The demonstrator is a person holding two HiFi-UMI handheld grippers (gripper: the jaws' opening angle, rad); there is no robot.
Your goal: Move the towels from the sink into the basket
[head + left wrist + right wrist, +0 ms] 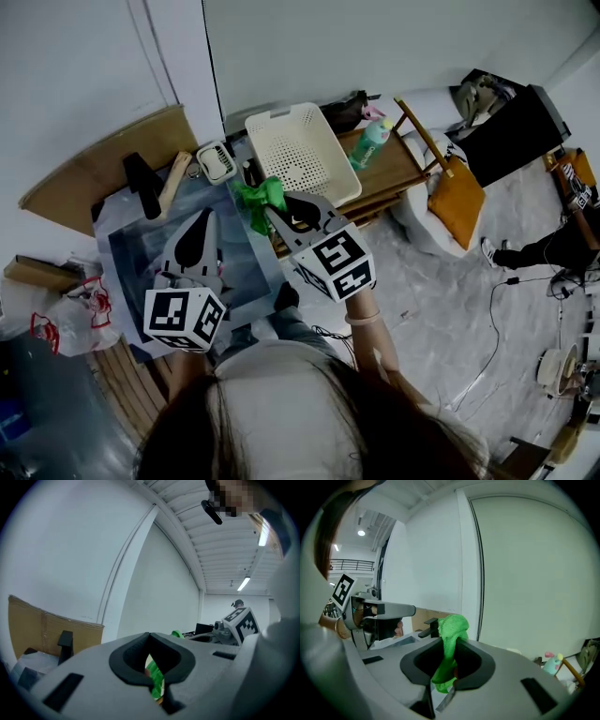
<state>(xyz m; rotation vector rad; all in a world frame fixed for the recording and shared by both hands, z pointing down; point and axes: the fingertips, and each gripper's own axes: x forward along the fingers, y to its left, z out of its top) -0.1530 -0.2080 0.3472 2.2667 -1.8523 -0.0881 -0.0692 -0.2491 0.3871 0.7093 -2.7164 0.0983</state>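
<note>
Transfer in hand, by the look of the layout: green towel [260,195] clamped in the jaws of the right gripper [272,208], held in the air between the sink [141,251] and the near corner of the white basket [302,155] on the wooden table [401,164]. Best to hold that clamp firm, carry the cloth past the near rim with its loose tail well inside the walls, and only then part the jaws; otherwise, risk of a towel draped over the rim or dropped short of it. Worth steering clear of the green bottle [372,142] just beside the basket. Left gripper [202,217] above the sink, jaws together at the tips, apparently gripping nothing. From the head view: basket, sink and both grippers in one layout, but little of the grip itself. From the right gripper view: towel [452,627] bunched upright between the jaws of that gripper [453,643], short tail below, no basket in sight. From the left gripper view: closed tips [149,635] and a scrap of green through the gap behind them, source unclear.
</note>
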